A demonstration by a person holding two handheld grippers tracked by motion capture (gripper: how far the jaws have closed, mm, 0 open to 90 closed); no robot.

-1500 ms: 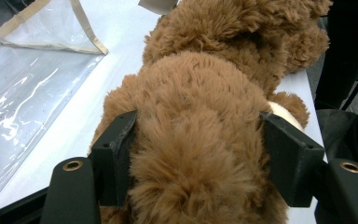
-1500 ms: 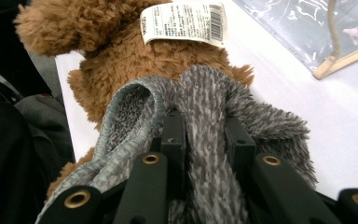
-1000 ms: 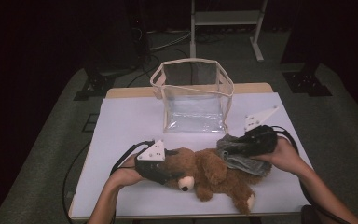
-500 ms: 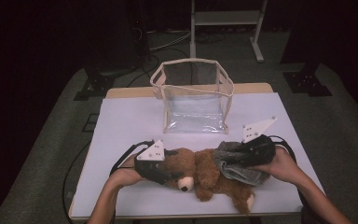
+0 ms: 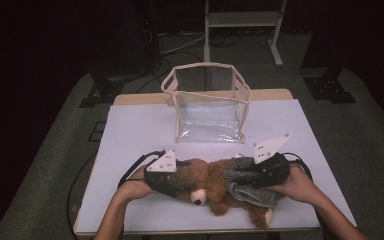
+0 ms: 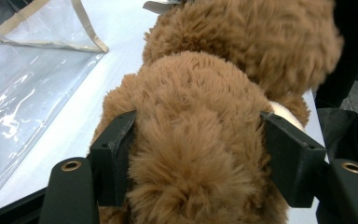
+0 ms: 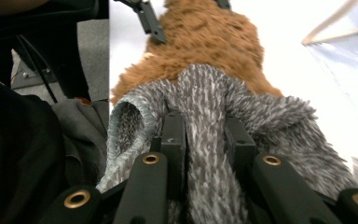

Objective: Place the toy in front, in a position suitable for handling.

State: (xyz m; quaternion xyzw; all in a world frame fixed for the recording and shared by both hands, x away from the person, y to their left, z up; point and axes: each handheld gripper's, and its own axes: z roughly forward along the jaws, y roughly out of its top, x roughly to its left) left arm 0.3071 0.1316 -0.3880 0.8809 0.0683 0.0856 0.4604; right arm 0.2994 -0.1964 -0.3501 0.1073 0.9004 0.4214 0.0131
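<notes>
1. Teddy bear [image 5: 207, 187], brown plush: lies on its side in the lower middle of the high view, near the front edge of the table, cream snout turned toward the bottom of the frame. In the left gripper view its head takes up the centre of the frame.
2. Grey knitted garment [image 5: 250, 182]: wrapped about the bear's body, lower right of centre in the high view. In the right gripper view [image 7: 205, 140] a fold of it is bunched up in the middle, with brown fur beyond it at the top.
3. Left gripper [image 5: 172, 180]: lower left of centre in the high view, held by the left hand [image 5: 132, 186]. Its jaws are closed on the bear's head; in the left gripper view [image 6: 193, 154] both black pads press into the fur at either side.
4. Right gripper [image 5: 260, 172]: lower right of centre in the high view, in the right hand [image 5: 297, 182]. Its jaws pinch the fold of grey knit, seen clamped between the pads in the right gripper view [image 7: 205, 135].
5. Clear plastic bag [image 5: 207, 102], cream-trimmed, open at the top: stands upright in the middle of the high view, behind the bear and apart from it.
6. Table [image 5: 130, 130], white top: carries all of the above.
</notes>
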